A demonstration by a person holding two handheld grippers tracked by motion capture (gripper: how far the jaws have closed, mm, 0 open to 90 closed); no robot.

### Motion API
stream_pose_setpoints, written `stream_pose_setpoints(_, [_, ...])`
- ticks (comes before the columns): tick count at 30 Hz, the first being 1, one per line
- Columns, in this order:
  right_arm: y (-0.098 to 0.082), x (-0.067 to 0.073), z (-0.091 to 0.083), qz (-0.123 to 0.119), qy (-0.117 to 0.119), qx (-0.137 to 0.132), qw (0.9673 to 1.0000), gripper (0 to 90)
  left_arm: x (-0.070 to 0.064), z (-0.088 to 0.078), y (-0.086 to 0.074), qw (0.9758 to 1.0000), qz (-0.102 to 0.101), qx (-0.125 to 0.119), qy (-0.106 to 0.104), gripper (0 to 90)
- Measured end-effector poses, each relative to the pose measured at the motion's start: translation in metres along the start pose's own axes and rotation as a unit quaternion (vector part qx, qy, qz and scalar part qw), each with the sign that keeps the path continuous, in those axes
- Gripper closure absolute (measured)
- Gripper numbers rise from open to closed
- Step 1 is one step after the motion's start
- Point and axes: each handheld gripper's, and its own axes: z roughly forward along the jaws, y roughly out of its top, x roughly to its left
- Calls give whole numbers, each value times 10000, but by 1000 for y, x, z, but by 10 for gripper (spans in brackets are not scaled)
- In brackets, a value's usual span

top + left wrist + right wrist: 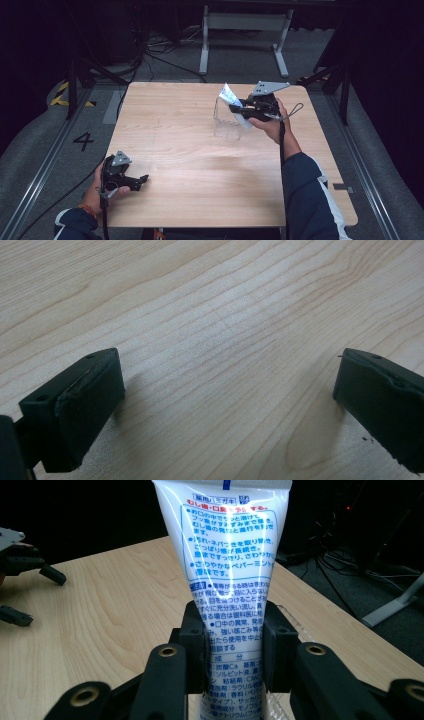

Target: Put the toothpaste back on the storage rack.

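Gripping a white toothpaste tube [229, 93] near its lower end, the right gripper [241, 108] holds it above a clear plastic container [226, 121] on the far right part of the wooden counter [200, 165]. The tube's long axis runs up and away from the jaws, tilted, its flat crimped end uppermost. The right hand [270, 122] reaches forward with the arm extended. The left gripper [137, 181] rests at the near left edge, well apart, jaws spread wide with nothing between them.
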Motion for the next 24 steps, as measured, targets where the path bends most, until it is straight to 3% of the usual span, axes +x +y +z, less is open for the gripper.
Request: stream_pose_setpoints(24, [13, -15, 25, 13, -93, -70, 9999, 695, 0, 0, 0, 10000, -20, -9, -11, 5])
